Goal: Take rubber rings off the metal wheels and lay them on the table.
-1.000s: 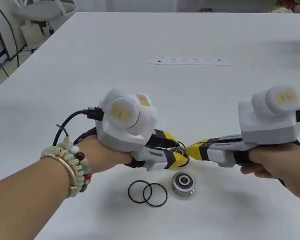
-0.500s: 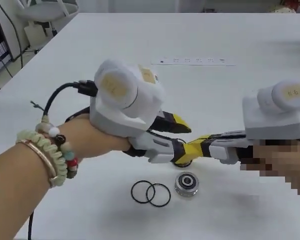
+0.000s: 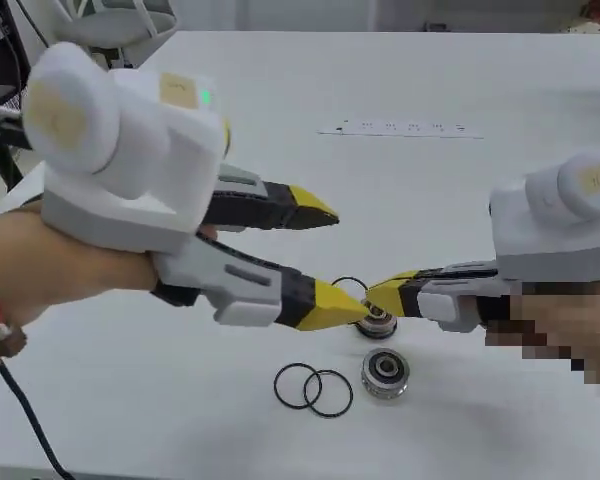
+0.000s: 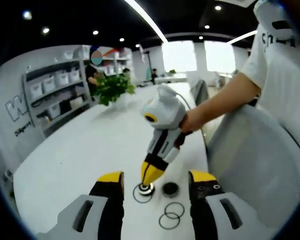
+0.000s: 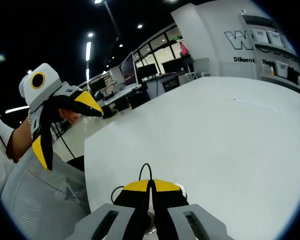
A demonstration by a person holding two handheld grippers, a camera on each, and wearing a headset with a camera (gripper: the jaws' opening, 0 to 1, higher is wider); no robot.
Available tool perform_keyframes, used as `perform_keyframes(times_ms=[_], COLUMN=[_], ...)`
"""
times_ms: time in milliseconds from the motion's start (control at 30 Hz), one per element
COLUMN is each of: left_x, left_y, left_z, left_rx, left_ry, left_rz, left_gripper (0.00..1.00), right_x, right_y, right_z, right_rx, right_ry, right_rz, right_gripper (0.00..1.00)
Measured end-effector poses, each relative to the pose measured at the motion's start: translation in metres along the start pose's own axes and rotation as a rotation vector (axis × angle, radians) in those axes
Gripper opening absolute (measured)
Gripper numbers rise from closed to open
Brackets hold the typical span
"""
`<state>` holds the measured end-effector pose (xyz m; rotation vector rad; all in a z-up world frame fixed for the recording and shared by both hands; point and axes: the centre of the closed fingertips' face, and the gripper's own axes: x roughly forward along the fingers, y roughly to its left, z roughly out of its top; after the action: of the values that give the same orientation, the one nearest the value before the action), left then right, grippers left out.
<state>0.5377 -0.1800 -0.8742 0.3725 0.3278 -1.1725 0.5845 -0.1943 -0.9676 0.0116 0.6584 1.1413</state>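
The left claw [image 3: 348, 262] is lifting away, jaws now apart; the right claw [image 3: 375, 296], clamped on the thin black rubber ring [image 3: 348, 280] at lower centre, is probably freeing it from the silver metal wheel [image 3: 378, 321].

Two rings [image 3: 313, 388] lie overlapping on the table [image 3: 480, 200], just beside a wheel [image 3: 385, 372] at its 9 o'clock. At that wheel's 12 o'clock is a second wheel [image 3: 378, 320]. The left gripper [image 3: 352, 264] reaches it from 9 o'clock, and the right gripper [image 3: 373, 297] from 3 o'clock, a third ring [image 3: 349, 280] pinched in its tips. A strip [image 3: 400, 128] lies far off at 12 o'clock.
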Motion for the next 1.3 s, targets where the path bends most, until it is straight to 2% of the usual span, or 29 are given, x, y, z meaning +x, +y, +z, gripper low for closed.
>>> perform_keyframes(times_ms=[100, 300, 467, 567, 700, 767, 933, 1133, 1300], left_x=[-0.016, -0.043, -0.064, -0.07, -0.075, -0.075, -0.072, -0.068, -0.065], left_y=[-0.001, -0.001, -0.004, -0.009, -0.015, -0.016, -0.026, -0.029, -0.032], left_z=[-0.004, -0.022, -0.041, -0.053, -0.07, -0.074, -0.086, -0.093, -0.092], left_rx=[-0.005, -0.037, -0.097, -0.144, -0.184, -0.207, -0.232, -0.243, -0.273], left_ry=[-0.004, 0.016, 0.008, 0.01, 0.026, 0.02, 0.037, 0.054, 0.032], left_rz=[0.022, 0.087, 0.146, 0.171, 0.209, 0.225, 0.22, 0.22, 0.216], left_gripper=[0.57, 0.6, 0.66, 0.67, 0.7, 0.7, 0.72, 0.73, 0.74], right_x=[0.001, 0.004, 0.008, 0.01, 0.014, 0.015, 0.02, 0.025, 0.029], right_y=[0.005, 0.017, 0.025, 0.03, 0.035, 0.037, 0.043, 0.049, 0.051], right_z=[0.0, 0.001, -0.003, -0.006, -0.011, -0.013, -0.021, -0.029, -0.035], right_rx=[-0.004, 0.001, -0.002, -0.001, -0.008, -0.011, -0.02, -0.039, -0.05], right_ry=[0.005, 0.015, 0.035, 0.05, 0.07, 0.078, 0.11, 0.139, 0.161], right_rz=[0.016, 0.05, 0.072, 0.088, 0.101, 0.107, 0.123, 0.134, 0.137], right_gripper=[0.0, 0.0, 0.0, 0.0, 0.0, 0.0, 0.0, 0.0, 0.0])
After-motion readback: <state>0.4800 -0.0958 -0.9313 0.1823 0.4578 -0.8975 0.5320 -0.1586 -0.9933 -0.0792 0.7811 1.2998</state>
